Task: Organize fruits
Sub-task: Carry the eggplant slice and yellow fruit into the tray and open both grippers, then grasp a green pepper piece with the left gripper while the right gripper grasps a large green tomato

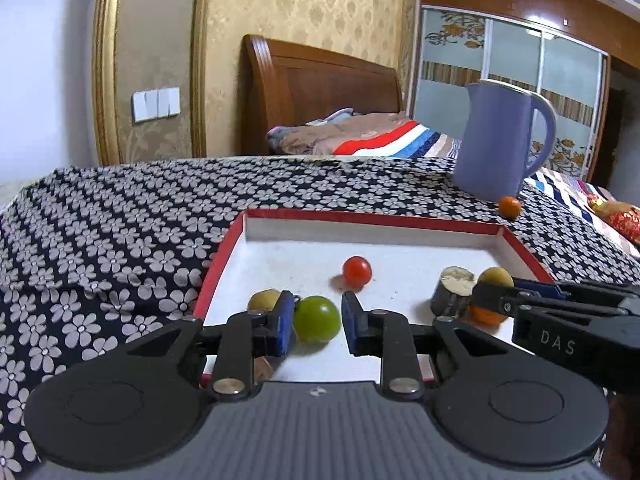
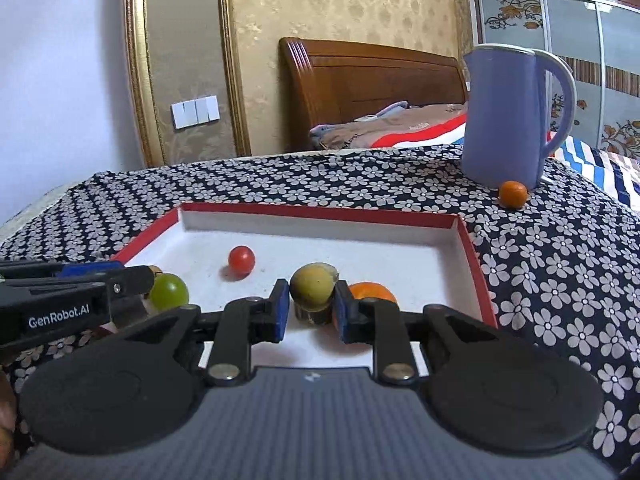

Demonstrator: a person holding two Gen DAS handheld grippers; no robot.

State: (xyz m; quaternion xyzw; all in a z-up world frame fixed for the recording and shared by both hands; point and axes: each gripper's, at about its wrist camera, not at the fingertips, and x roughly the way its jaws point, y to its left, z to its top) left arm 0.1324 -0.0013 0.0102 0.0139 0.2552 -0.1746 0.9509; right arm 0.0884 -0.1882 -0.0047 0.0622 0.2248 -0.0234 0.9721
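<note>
Inside the red-rimmed tray (image 2: 476,276) on the table lie a red tomato (image 2: 241,259), a green fruit (image 1: 317,319), a yellow one (image 2: 312,285), an orange (image 2: 372,291) and more. Left gripper (image 1: 316,326) fingers look narrow around the green fruit; a grip is uncertain. Right gripper (image 2: 308,312) fingers pinch the yellow fruit. One small orange (image 2: 513,193) sits outside, far right by the jug (image 2: 504,120), likely left to collect.

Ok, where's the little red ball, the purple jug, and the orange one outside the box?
Red ball (image 1: 357,268), left wrist view, middle of its round front.
Purple jug (image 2: 502,120), right wrist view, middle of its body.
Small orange fruit (image 2: 513,193), right wrist view, its centre, on the cloth in front of the jug.
</note>
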